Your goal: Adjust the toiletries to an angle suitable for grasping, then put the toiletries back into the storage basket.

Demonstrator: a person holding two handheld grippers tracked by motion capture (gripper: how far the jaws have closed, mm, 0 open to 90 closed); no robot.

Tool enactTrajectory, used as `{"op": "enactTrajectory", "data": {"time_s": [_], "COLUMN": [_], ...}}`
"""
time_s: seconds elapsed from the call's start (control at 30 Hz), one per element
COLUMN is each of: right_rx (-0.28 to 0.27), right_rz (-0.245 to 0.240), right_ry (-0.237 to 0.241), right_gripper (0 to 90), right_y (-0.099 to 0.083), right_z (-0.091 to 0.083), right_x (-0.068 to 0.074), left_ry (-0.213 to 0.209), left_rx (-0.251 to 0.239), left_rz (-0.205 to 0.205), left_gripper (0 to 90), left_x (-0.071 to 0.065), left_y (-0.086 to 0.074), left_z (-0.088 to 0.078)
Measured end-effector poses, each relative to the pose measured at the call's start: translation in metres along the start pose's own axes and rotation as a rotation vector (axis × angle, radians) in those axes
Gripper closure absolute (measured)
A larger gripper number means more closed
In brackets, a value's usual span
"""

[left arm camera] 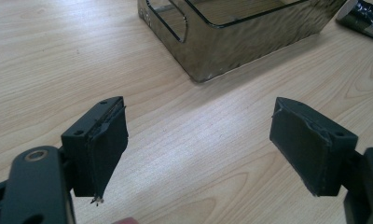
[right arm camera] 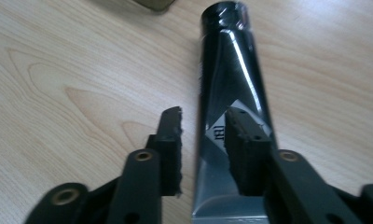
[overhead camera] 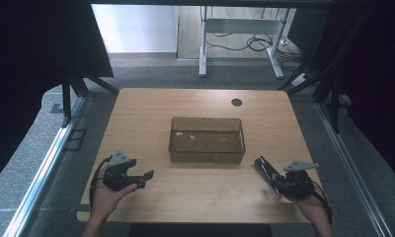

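A: Right gripper (right arm camera: 201, 140) at the table's five o'clock, clamped on a black tube (right arm camera: 229, 84); tube not yet in the clear bin (overhead camera: 206, 139).

B: Left gripper (left arm camera: 198, 149)?

A: Seven o'clock, jaws wide, empty. Bin looks empty — likely early stage.

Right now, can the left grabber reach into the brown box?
Probably yes. The left gripper is open with nothing between its jaws, the brown box has no lid, and bare table lies between them. The right gripper with the black tube sits off to the other side.
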State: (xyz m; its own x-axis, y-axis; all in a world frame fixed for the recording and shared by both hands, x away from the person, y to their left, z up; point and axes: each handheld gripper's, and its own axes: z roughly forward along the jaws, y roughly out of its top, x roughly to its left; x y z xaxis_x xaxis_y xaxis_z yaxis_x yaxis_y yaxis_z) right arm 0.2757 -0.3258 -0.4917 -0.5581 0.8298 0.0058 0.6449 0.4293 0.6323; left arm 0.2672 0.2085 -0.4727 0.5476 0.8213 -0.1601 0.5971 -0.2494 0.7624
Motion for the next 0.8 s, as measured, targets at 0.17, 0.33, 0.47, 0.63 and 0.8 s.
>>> {"op": "enactTrajectory", "data": {"time_s": [0.17,0.33,0.47,0.63,0.8], "right_rx": [0.048,0.139,0.198,0.215,0.245], "right_rz": [-0.056,-0.111,-0.133,-0.131,-0.131], "right_ry": [-0.02,-0.046,-0.017,0.003,0.003], "right_gripper": [49.9,44.1,42.7,42.8,42.7], "right_y": [0.018,0.041,0.06,0.068,0.073], "right_z": [-0.004,-0.002,0.004,0.008,0.012], "right_x": [-0.005,-0.01,-0.012,-0.017,-0.02], "left_ry": [0.0,-0.005,-0.016,-0.016,-0.018], "left_rx": [0.007,0.016,0.02,0.02,0.01], "left_rz": [0.006,0.008,0.019,0.024,0.024], "left_gripper": [19.4,19.4,19.5,19.5,19.5], "left_x": [-0.001,-0.002,-0.007,-0.009,-0.009], "left_y": [0.0,-0.001,-0.002,-0.002,-0.001], "left_z": [0.001,0.005,0.006,0.005,0.002]}}
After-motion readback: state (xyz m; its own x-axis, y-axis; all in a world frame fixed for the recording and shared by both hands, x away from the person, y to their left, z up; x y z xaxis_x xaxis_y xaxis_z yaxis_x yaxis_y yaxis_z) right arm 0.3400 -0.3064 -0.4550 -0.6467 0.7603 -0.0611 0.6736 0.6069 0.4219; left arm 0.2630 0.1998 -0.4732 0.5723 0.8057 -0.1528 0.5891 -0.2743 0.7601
